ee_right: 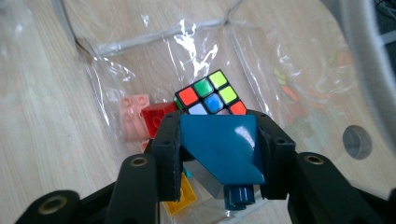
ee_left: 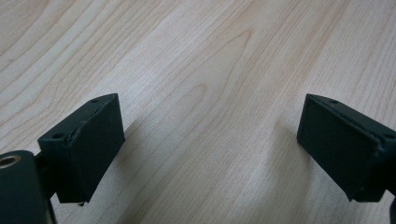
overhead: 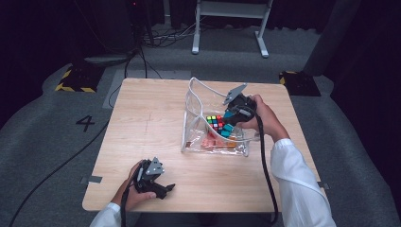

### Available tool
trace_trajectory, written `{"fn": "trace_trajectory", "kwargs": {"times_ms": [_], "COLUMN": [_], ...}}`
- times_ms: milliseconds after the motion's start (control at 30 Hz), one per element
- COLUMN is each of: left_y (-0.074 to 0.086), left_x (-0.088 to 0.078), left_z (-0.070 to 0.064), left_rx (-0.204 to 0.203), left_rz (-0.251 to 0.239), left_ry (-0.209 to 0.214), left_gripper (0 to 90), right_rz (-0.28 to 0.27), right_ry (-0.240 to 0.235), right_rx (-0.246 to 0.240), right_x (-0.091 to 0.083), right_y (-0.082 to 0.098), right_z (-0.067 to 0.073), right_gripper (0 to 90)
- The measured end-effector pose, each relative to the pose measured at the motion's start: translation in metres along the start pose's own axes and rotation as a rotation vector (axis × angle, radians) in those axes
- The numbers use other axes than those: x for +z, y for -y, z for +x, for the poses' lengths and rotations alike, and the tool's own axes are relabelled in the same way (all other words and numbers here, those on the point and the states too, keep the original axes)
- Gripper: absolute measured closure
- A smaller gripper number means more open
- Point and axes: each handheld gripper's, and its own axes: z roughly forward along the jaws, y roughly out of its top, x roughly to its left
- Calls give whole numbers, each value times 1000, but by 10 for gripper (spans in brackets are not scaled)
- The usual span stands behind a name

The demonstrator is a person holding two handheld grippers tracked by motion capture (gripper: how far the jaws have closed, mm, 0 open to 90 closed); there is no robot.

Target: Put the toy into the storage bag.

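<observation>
High view first: 1 wooden tabletop (overhead: 156,123) carries 1 clear plastic bag (overhead: 196,113), which stands open near the far right corner and reaches toward the middle of the right half. The right gripper (overhead: 228,128) reaches down into the bag's mouth from the right edge side, its jaws closed onto 1 teal-blue block (overhead: 228,130). Just left of that block, inside the bag, sits 1 colour cube (overhead: 215,122), and low in the bag lie pinkish and orange bricks (overhead: 210,141), too small here to count. The left gripper (overhead: 166,188) rests on the tabletop near the near edge, left of the middle, well apart from the bag, holding nothing.

Left gripper view: 2 black jaws stand wide apart, with bare wood grain (ee_left: 205,93) between them and nothing touching the pads (ee_left: 95,144).

Right gripper view: the 2 jaws are drawn to a narrow gap and clamp the blue block (ee_right: 222,142) from both sides, 1 peg of it showing at its lower end. Beyond the jaws, inside the bag (ee_right: 289,60), lie the colour cube (ee_right: 210,95), touching the block's far edge, 1 red brick (ee_right: 154,116), 1 pale pink brick (ee_right: 134,116) just beside it, and 1 yellow brick (ee_right: 183,196) under the left jaw.
</observation>
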Motion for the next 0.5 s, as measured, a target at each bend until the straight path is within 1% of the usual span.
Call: {"fn": "trace_trajectory", "kwargs": {"times_ms": [33,67,100,200,233,333,367,500], "left_y": [0,0,0,0,0,0,0,0], "left_x": [0,0,0,0,0,0,0,0], "left_z": [0,0,0,0,0,0,0,0], "left_rx": [0,0,0,-1,-1,0,-1,-1], "left_rz": [0,0,0,0,0,0,0,0], "left_ry": [0,0,0,0,0,0,0,0], "left_gripper": [76,76,77,76,76,77,77,77], "right_rz": [12,21,37,91,111,136,135,159], "right_ry": [-8,-12,-13,-18,-14,-16,-19,-13], "right_rx": [-7,-3,-15,-20,-36,-34,-31,-37], "right_x": [3,5,7,14,16,17,17,15], "right_y": [0,0,0,0,1,3,5,10], "right_z": [0,1,0,2,2,1,1,0], "right_gripper": [591,591,591,591,591,591,591,591]}}
